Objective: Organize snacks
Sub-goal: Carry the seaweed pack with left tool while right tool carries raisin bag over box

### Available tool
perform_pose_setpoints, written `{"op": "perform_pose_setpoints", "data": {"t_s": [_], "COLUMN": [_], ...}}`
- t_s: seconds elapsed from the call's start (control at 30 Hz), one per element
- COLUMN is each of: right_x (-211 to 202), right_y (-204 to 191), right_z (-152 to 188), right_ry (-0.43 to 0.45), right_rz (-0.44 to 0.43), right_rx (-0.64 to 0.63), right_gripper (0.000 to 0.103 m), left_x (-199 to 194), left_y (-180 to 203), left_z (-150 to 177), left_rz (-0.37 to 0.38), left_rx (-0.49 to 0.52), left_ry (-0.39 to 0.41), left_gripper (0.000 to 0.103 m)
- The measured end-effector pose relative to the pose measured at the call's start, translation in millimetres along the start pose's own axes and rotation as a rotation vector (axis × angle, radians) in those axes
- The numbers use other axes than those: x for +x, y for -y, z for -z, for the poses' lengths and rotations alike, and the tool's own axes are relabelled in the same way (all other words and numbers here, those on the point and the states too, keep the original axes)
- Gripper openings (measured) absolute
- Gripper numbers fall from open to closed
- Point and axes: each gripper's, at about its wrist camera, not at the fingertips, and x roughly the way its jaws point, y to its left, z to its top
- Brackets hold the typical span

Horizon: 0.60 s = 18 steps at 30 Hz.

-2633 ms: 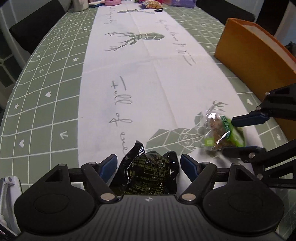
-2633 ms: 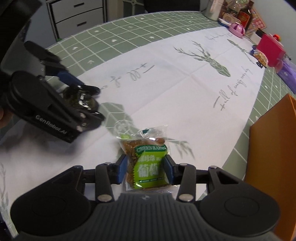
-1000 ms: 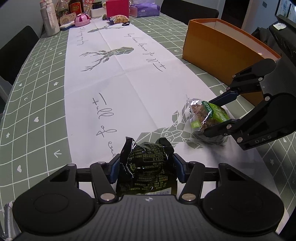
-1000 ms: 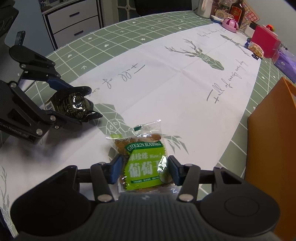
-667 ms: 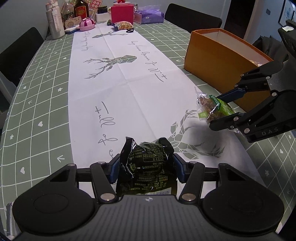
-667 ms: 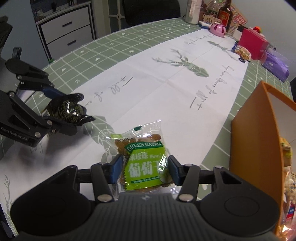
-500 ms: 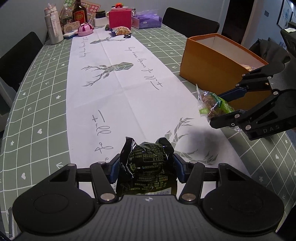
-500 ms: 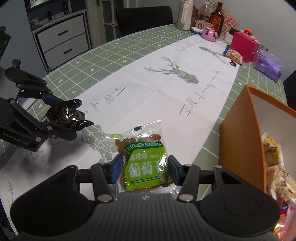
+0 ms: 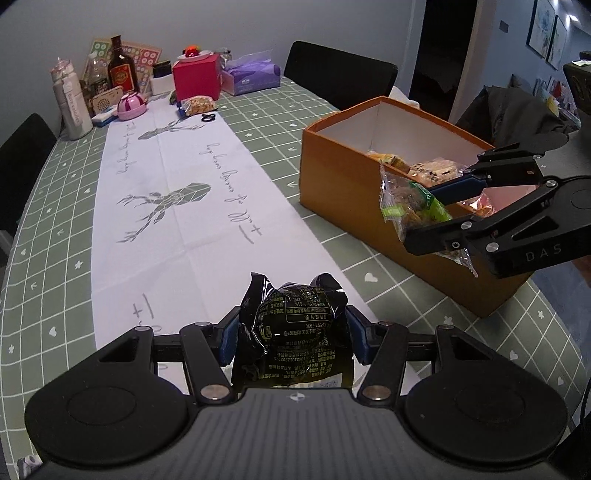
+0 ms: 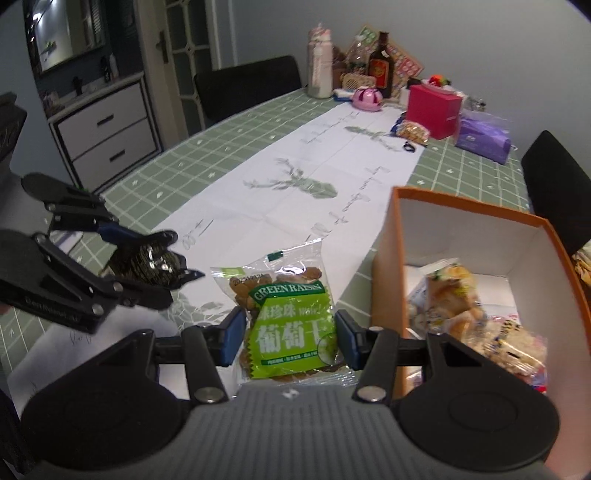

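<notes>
While clamped, raisin packet (image 10: 290, 325) sits between right hand-held gripper (image 10: 290, 338) pads.

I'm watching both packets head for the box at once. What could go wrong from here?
1. The right gripper and left gripper may collide over the orange box if both go in together.
2. The green raisin packet hangs at the box's rim and might catch it.
3. The black packet is glossy and bulging; it might slip.

A long table covered by a green grid-patterned tablecloth (image 9: 55, 206) and a white deer-printed runner (image 9: 173, 206) is seen beneath plain grey walls (image 9: 221, 22). Black chairs (image 9: 340, 79) are set around it; a white two-drawer cabinet (image 10: 107, 129) stands beside a glazed door (image 10: 188, 55).
</notes>
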Motion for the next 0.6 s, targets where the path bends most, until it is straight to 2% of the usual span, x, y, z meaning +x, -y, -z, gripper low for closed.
{"op": "perform_pose_setpoints", "data": {"t_s": [0.3, 0.6], "right_x": [-36, -50], "right_y": [33, 74], "right_z": [-4, -1], "right_ry": [0.097, 0.128], "right_rz": [0.055, 0.122], "right_rx": [0.088, 0.192], "right_gripper": [0.051, 0.051], "left_x": [3, 12], "left_y": [44, 84], "left_z": [-41, -78], "left_rz": [0.03, 0.067], "left_rx": [0.068, 0.123], "left_ry": [0.054, 0.103], "left_gripper": [0.066, 0.066]}}
